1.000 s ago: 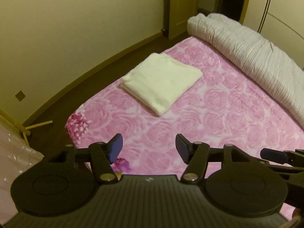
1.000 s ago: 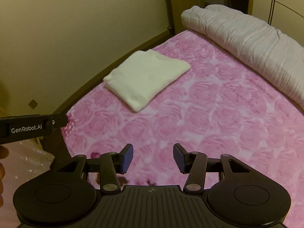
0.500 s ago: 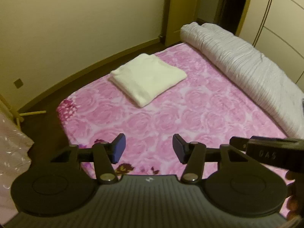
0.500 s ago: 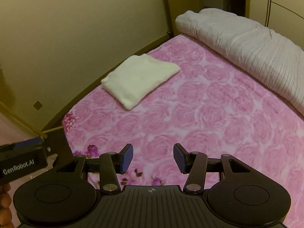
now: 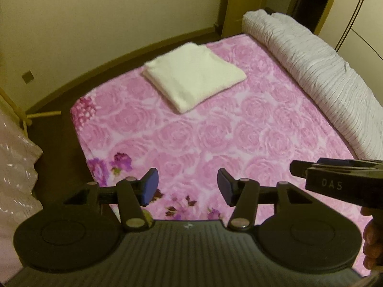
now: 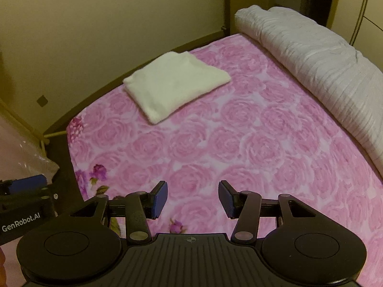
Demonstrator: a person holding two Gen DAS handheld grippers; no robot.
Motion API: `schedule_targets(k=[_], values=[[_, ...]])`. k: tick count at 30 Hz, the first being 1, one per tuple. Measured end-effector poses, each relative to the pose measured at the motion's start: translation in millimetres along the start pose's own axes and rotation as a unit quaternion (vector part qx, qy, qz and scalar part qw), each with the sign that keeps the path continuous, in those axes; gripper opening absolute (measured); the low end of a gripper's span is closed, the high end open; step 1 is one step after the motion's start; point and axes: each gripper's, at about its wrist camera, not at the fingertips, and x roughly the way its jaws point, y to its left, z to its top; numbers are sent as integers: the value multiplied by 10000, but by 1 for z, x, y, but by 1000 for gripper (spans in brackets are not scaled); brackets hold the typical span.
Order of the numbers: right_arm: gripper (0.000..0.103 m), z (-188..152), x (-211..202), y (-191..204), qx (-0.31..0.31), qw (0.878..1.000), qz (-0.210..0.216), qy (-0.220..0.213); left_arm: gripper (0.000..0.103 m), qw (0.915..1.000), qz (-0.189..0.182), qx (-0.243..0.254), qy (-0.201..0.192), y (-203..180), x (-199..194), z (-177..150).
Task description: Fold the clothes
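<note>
Left wrist view: folded white garment (image 5: 195, 83) on pink bedspread (image 5: 239, 143), well beyond both grippers' empty, parted jaws

Rolled duvet (image 5: 320, 71) cut off right; plastic bag (image 5: 16, 167) cropped left.

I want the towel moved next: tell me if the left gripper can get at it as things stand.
Probably yes. The left gripper is open and empty, and only bare pink blanket lies between it and the towel, which is still some way ahead.
</note>
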Motion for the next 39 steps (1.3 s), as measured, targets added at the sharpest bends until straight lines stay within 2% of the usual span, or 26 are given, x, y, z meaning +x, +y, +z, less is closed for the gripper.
schedule_targets(k=[5, 18, 28, 39], values=[[51, 18, 18, -5, -95, 9999, 61, 119, 51, 9997, 147, 50, 196, -6, 26, 16], [51, 69, 71, -33, 103, 9993, 92, 347, 51, 9985, 107, 180, 498, -18, 80, 62], [51, 102, 108, -44, 257, 9987, 172, 408, 51, 9976, 112, 384, 571, -23, 119, 95], [51, 126, 137, -52, 364, 9981, 63, 498, 51, 9971, 147, 451, 600, -24, 150, 119]])
